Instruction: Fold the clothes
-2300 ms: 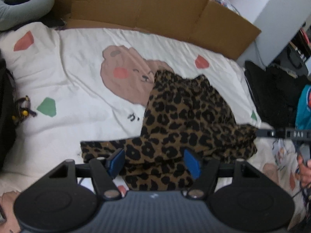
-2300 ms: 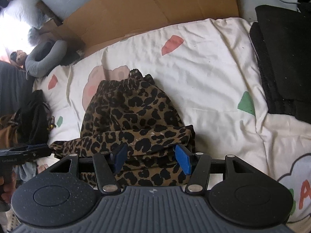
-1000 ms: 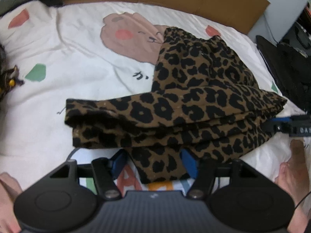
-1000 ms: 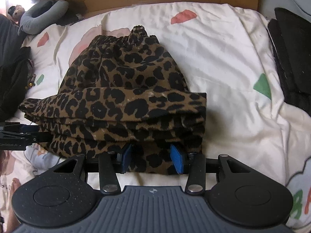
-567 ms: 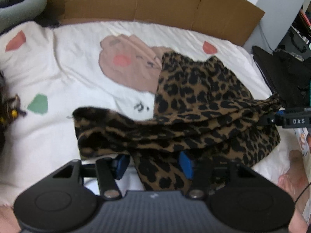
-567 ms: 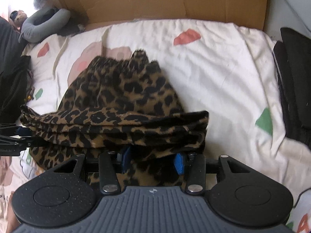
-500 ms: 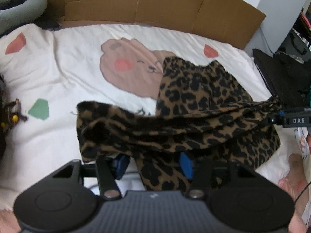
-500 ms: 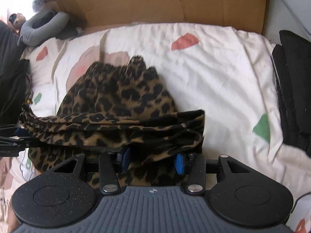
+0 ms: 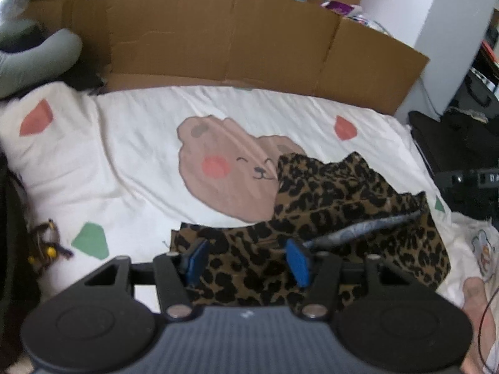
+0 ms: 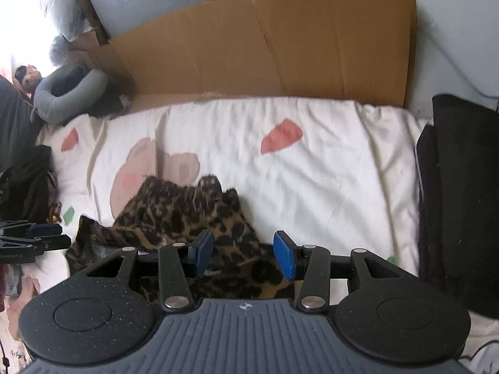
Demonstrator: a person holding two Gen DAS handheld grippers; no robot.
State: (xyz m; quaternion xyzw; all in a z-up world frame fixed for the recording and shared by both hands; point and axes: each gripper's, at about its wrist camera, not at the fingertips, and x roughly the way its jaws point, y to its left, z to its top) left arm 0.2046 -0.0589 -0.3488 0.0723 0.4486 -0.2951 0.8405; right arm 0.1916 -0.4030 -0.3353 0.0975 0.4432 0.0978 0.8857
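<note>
The leopard-print garment [image 9: 352, 218] lies bunched on the bed sheet [image 9: 131, 168] near its right edge, beside the printed bear. The left tongs [image 9: 248, 260] and right tongs [image 10: 238, 254] are both spread, hovering above the fabric and gripping nothing; the left jaws have just been closing.

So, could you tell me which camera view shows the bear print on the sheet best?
The left wrist view: the bear print shows its face, with only one side covered by the leopard-print garment. The right wrist view shows only a blurred pink patch.
</note>
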